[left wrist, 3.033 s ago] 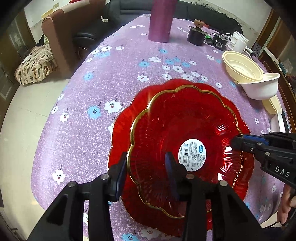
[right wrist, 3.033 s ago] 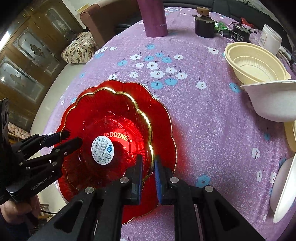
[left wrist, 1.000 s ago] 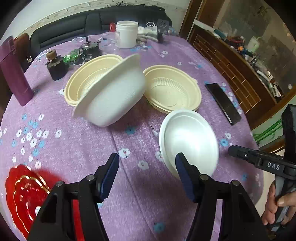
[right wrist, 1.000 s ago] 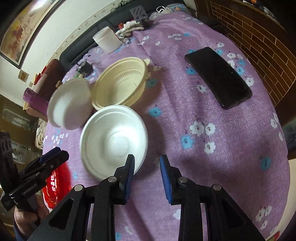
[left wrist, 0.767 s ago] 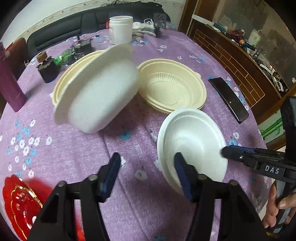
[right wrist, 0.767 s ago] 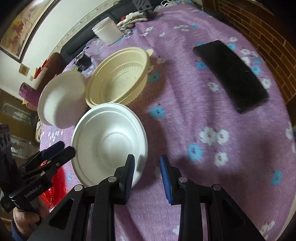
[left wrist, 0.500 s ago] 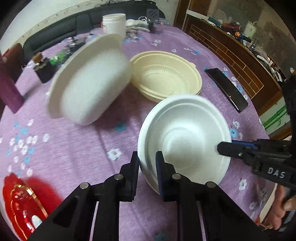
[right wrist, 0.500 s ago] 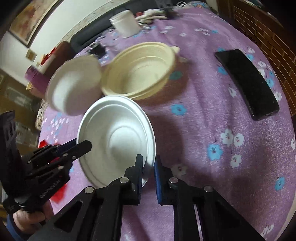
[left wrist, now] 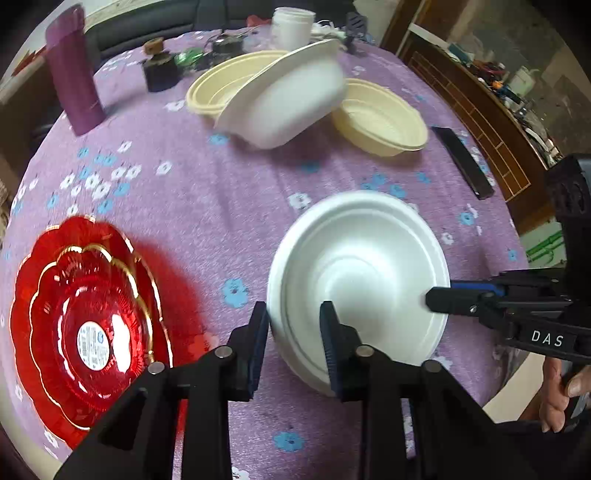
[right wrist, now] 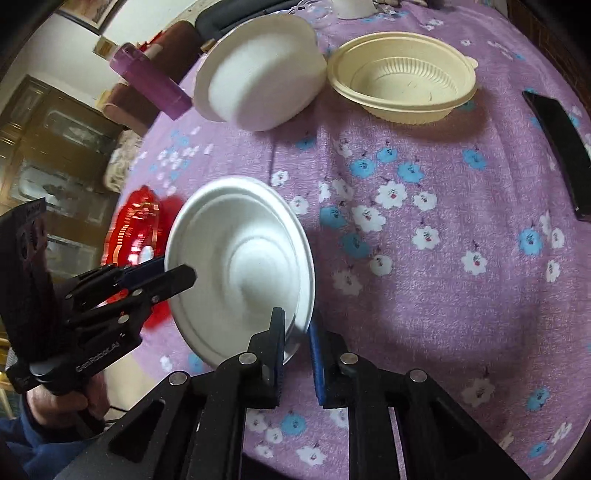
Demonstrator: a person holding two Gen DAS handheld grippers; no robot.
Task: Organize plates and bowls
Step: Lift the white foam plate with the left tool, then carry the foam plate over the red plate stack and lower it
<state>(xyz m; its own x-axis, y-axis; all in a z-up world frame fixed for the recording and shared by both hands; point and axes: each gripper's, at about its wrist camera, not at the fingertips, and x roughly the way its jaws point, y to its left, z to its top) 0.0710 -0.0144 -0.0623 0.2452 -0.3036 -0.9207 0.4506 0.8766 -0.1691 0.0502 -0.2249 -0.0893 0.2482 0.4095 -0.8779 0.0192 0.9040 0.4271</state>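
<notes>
A white foam bowl [left wrist: 364, 273] is held tilted above the purple flowered tablecloth [left wrist: 207, 206] by both grippers. My left gripper [left wrist: 295, 328] is shut on its near rim. My right gripper [right wrist: 297, 332] is shut on the opposite rim; it shows at the right in the left wrist view [left wrist: 439, 295]. The bowl also shows in the right wrist view [right wrist: 243, 266]. Two stacked red plates [left wrist: 85, 325] with gold edges lie at the left. A second white bowl [left wrist: 288, 103] leans on a cream bowl [left wrist: 221, 85]. Another cream bowl [left wrist: 380, 118] stands to the right.
A purple flask [left wrist: 72, 70] stands at the back left. A black phone [left wrist: 461, 160] lies near the table's right edge. A small dark jar [left wrist: 157, 64] and a white tub [left wrist: 293, 18] stand at the far side. A wooden cabinet [left wrist: 491, 107] is beyond the right edge.
Both grippers closed on the white foam bowl's rim, lifted it, and carried it left toward the red plates, which now fill the lower left of the left wrist view.
</notes>
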